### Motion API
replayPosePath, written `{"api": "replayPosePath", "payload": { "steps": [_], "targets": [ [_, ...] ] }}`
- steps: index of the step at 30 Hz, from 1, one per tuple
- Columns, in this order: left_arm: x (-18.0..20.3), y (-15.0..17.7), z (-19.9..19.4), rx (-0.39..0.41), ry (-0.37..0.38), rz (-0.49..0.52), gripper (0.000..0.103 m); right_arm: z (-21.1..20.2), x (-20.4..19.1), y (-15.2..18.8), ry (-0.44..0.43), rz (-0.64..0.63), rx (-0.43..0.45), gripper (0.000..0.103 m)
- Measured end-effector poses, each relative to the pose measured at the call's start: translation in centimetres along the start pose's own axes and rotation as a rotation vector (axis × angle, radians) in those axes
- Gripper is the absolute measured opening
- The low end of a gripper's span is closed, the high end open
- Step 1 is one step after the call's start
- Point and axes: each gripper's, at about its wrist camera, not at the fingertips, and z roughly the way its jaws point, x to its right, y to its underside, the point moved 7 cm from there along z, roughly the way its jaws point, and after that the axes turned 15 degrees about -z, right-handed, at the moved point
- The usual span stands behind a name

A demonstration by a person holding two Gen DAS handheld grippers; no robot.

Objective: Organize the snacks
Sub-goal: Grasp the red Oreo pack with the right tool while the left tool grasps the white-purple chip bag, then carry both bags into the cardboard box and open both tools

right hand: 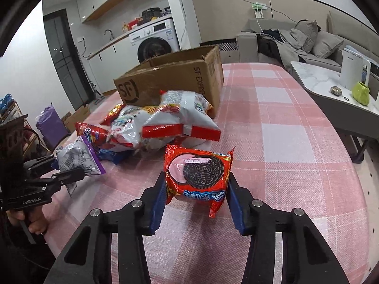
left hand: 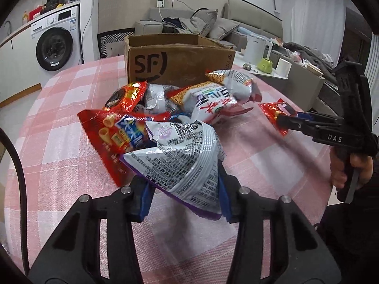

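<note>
Both grippers have grabbed a snack off the pink checked table (right hand: 296, 123). The left gripper (left hand: 184, 201) is clamped on a silver-and-purple packet (left hand: 187, 161); the right gripper (right hand: 196, 198) is squeezing a red Oreo pack (right hand: 199, 175). The remaining snack pile (right hand: 154, 123) sits right in front of the open cardboard box (right hand: 175, 75).

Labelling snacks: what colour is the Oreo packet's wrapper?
Red, with a blue band; the Oreo packet shows best in the right wrist view.
</note>
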Motion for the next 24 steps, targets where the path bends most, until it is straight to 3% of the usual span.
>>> {"api": "replayPosePath", "payload": {
  "steps": [24],
  "targets": [
    [1.5,-5.6,-4.9,0.161,-0.012,-0.012,0.042,-4.2,-1.3,-4.1,-0.022,0.002,0.139,0.048]
  ]
}}
